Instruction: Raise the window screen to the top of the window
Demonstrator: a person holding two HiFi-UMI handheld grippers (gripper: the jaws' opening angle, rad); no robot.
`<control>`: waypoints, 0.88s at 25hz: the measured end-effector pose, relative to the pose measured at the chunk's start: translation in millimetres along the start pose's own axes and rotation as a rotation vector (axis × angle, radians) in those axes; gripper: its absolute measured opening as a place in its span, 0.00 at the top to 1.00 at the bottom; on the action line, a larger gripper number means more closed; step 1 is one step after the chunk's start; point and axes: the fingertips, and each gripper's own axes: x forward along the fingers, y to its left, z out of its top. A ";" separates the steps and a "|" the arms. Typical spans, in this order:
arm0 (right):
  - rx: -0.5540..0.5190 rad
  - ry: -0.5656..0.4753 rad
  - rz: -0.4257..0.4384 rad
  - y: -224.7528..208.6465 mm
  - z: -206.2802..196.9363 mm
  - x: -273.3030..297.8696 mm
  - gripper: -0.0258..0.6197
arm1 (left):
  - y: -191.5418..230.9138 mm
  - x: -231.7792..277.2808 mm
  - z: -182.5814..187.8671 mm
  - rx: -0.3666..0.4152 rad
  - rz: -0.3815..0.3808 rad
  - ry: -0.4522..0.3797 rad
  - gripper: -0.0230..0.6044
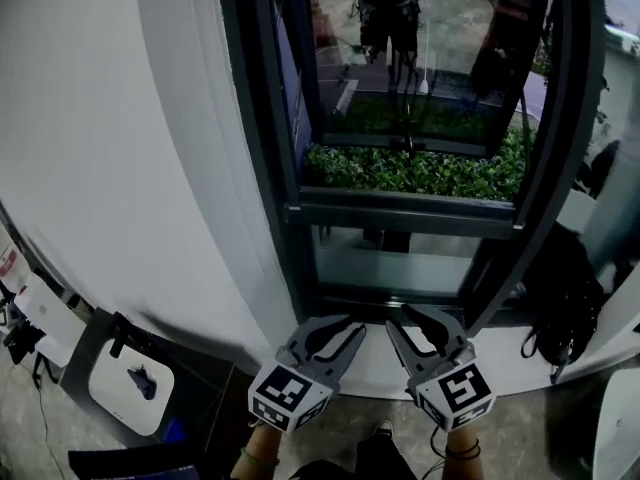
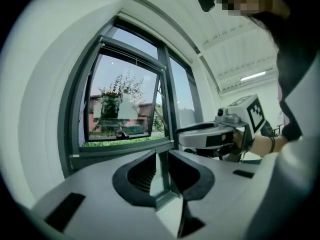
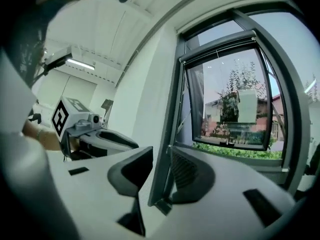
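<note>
Tongs (image 3: 161, 156) parted before window frame (image 3: 176, 84)

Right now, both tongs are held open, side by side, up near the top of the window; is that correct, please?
Not quite. The left tongs and right tongs are open and side by side, but they are down near the bottom of the window, by the sill, as the head view shows.
</note>
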 end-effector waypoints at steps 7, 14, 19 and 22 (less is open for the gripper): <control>0.097 0.054 -0.099 68.1 -36.0 -63.0 0.79 | -69.5 -56.1 -42.6 -0.085 -0.100 0.032 0.85; 0.159 0.065 -0.163 95.2 -45.4 -122.1 0.79 | -130.1 -83.0 -51.6 -0.082 -0.131 0.042 0.85; 0.176 0.080 -0.149 109.3 -57.4 -161.5 0.79 | -169.5 -97.0 -58.6 -0.129 -0.095 0.044 0.85; 0.179 0.090 -0.128 119.6 -62.4 -189.1 0.79 | -194.5 -108.1 -58.1 -0.162 -0.059 0.036 0.85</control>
